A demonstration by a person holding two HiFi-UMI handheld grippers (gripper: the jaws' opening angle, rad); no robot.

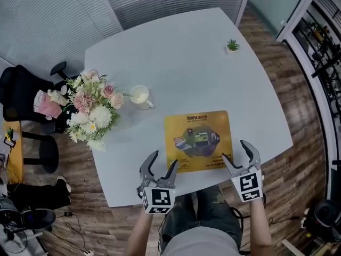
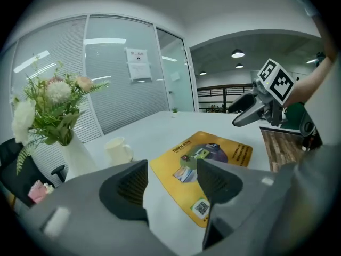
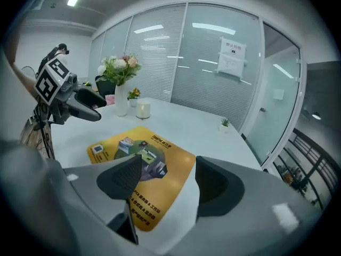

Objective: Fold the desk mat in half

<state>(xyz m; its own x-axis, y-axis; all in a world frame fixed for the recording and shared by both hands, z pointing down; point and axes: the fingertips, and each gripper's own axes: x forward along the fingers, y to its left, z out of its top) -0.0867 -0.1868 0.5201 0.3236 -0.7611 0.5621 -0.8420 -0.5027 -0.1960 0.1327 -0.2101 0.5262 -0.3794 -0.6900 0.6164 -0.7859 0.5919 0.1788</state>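
A yellow desk mat with a printed picture lies flat and unfolded on the white table, near its front edge. My left gripper hovers open at the mat's front left corner, holding nothing. My right gripper hovers open at the mat's front right corner, also holding nothing. In the left gripper view the mat lies just beyond the open jaws, with the right gripper above its far side. In the right gripper view the mat shows between and past the jaws, with the left gripper beyond it.
A vase of flowers stands at the table's left edge, with a white mug beside it. A small potted plant sits at the far right. A black chair stands left of the table. Glass walls enclose the room.
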